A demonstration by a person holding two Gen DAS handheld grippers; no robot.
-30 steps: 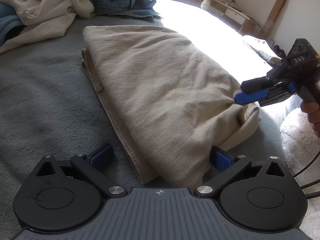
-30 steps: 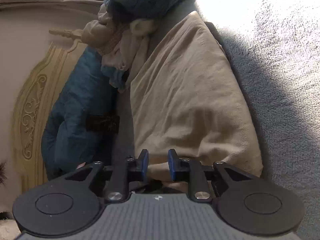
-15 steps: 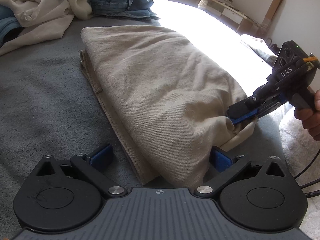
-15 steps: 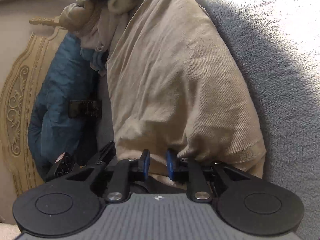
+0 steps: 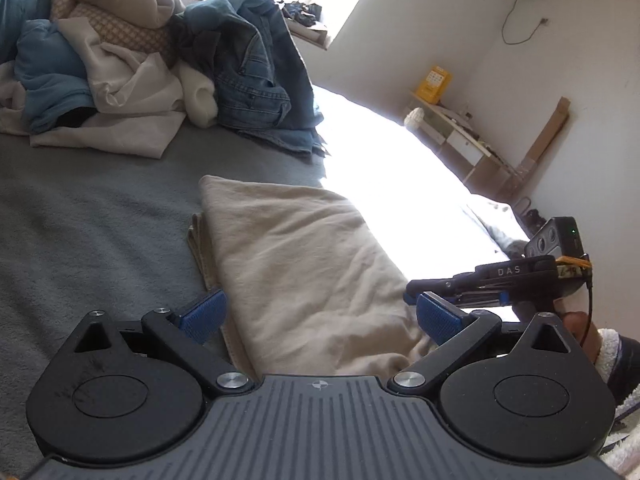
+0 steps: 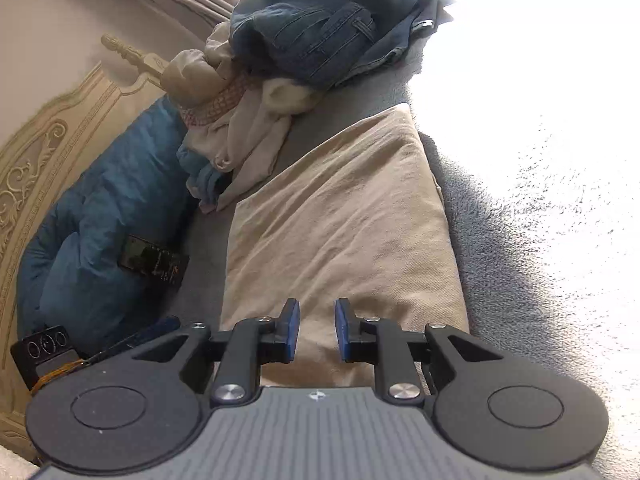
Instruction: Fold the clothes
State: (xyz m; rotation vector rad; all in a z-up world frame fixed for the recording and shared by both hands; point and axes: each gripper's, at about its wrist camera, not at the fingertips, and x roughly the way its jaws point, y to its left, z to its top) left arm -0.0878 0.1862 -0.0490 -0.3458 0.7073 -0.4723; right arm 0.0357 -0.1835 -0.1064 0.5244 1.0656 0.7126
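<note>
A folded beige garment lies flat on the grey blanket. My left gripper hovers over its near end, open wide, one blue pad off each side of the cloth and nothing pressed. At the garment's right edge my right gripper hangs just above it. In the right wrist view, the right gripper shows a narrow gap between its pads. The beige garment lies below that gap, not pinched.
A heap of unfolded clothes sits at the far end: jeans and cream garments. A blue duvet with a dark flat object on it lies against the carved headboard. Low shelves line the wall.
Both grippers have lifted and tilted up off the garment. The right gripper, which was at the cloth's folded corner, now hangs clear of it. The garment stays folded.
</note>
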